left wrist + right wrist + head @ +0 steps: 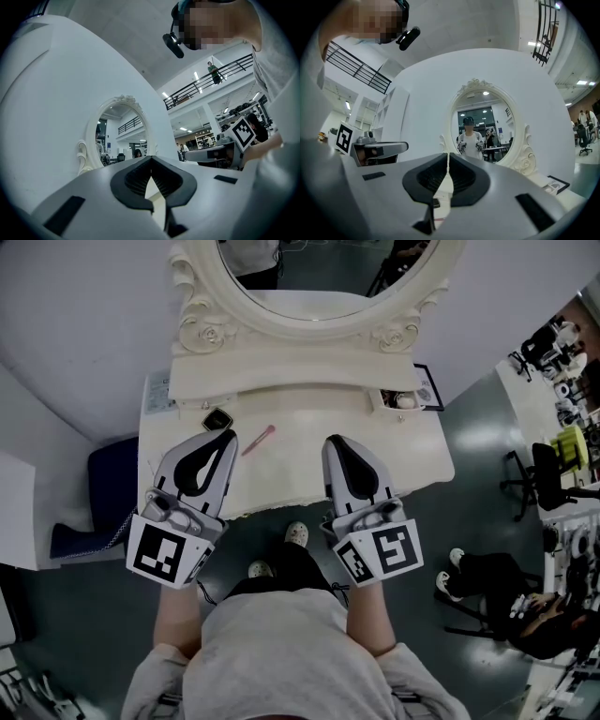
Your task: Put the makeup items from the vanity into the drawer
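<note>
The left gripper (228, 434) and the right gripper (333, 440) are held over the near part of the vanity (309, 465), each with jaws pressed together and nothing between them. A pink brush (258, 440) is seen lying between them, and a black compact (217, 419) just beyond the left tips.

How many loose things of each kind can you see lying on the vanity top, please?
Small black case: 1
Pink stick: 1
Printed sheet, left rear: 1
Black-framed card, right rear: 1
Total: 4
</note>
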`<state>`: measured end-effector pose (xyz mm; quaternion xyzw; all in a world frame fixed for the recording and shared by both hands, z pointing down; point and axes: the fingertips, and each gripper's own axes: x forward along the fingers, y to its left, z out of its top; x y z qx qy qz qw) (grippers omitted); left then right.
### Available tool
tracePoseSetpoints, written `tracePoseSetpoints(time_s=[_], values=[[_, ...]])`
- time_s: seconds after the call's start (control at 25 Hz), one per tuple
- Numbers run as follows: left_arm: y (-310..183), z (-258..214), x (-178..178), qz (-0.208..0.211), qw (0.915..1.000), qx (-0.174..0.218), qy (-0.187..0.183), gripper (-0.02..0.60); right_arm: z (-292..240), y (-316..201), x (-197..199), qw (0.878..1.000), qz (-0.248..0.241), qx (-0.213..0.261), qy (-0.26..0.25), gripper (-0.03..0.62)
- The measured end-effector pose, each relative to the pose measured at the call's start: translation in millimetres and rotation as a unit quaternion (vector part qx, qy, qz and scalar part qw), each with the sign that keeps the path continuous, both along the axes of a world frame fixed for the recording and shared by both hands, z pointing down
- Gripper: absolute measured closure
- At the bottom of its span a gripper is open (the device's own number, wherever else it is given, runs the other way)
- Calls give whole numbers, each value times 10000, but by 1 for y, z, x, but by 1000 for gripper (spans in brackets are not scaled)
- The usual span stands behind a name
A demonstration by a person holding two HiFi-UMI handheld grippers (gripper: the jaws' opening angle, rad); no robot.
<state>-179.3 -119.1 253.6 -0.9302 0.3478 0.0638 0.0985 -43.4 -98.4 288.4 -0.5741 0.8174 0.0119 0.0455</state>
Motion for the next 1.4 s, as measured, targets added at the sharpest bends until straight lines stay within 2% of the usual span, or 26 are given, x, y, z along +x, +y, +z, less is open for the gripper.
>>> tracePoseSetpoints(time_s=[0.36, 0.52, 0.76, 1.04, 1.4], values=[[-31, 14, 2, -106, 9991, -286, -300, 567, -2, -34, 1, 9999, -142, -40, 73, 566], [-45, 8, 7, -181, 9995, -217, -132, 566, -2, -49, 6, 9997, -192, -62, 98, 566], [-66, 17, 16, -277, 9988, -356, -185, 566, 4, -73, 15, 9993, -304, -157, 144, 566], [-89, 43, 25, -466, 9956, -757, -304, 566, 23, -100, 22, 9975, -522, -442, 203, 566], [-107, 91, 37, -590, 9871, -1363, -590, 566, 52, -124, 27, 9937, -774, -796, 169, 566]])
